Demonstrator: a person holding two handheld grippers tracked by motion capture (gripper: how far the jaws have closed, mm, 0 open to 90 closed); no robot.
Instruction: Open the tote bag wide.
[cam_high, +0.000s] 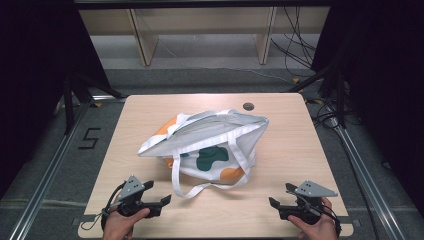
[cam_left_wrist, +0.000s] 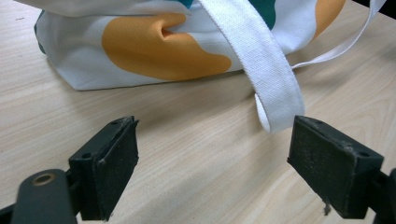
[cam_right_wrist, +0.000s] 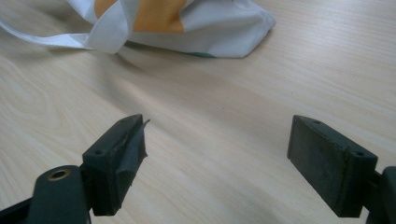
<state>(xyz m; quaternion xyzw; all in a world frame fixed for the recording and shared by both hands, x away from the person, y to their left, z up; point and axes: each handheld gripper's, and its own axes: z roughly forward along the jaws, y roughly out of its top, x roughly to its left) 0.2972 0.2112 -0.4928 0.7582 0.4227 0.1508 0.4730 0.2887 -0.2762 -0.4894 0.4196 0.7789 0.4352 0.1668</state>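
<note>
**Tote bag on surface, both grippers staged at near edge**

Tote bag (cam_high: 210, 147): white fabric with orange and dark green blobs, lying on its side around the middle of the surface (cam_high: 300, 150), a little toward the far edge. Its mouth gapes toward the far right corner. 1 strap (cam_high: 186, 185) trails out of the bag toward the near edge as a flat loop on the wood; a 2nd strap crosses the printed face. Small grey grommet (cam_high: 248, 106) sits at the far edge, apart from the bag.

Left gripper (cam_high: 161, 202): held by the person's left hand near the near left corner, jaws spread wide with nothing between them. In the left gripper view the strap loop (cam_left_wrist: 275, 88) ends just beyond the gap, close to the jaw on that view's right but apart from it. Judgement: this gripper is lined up on the strap because the loop is the easiest part to pinch; the bag body is slack and would bunch.

Right gripper (cam_high: 280, 200): held near the near right corner, jaws likewise wide apart and empty, bare wood between them. In the right gripper view the bag's folded corner (cam_right_wrist: 243, 37) lies well ahead. Judgement: it waits clear of the cloth, likely to take the bag's other side once the strap is lifted.

Neither gripper touches the bag.
</note>
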